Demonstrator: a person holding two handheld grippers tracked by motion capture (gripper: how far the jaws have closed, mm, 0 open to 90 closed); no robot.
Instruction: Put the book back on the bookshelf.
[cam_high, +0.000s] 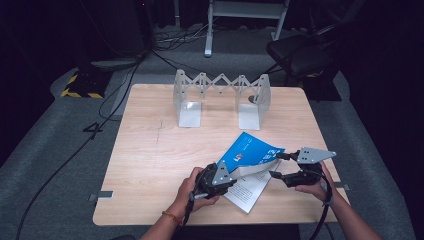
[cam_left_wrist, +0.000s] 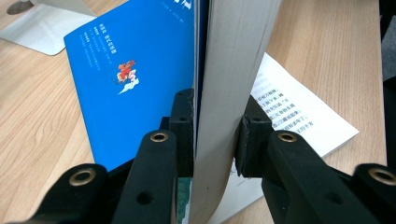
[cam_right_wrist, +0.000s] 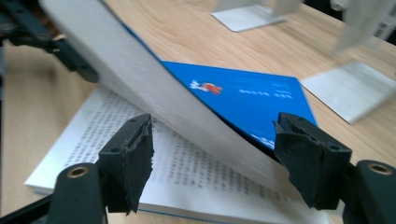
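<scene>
Tabletop (cam_high: 150, 150): book (cam_high: 250, 150) pages within left gripper (cam_high: 231, 176).

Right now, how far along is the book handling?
Done: the left gripper is shut on the book's lifted stack of pages, blue cover up, with the lower pages flat on the table. In hand: the right gripper sits open around the stack's edge, not pressing. Left, probably: closing the book and standing it in the bookend rack.

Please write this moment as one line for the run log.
left gripper: shut on page block of blue book | right gripper: open, jaws astride lifted pages | book: open on table
</scene>
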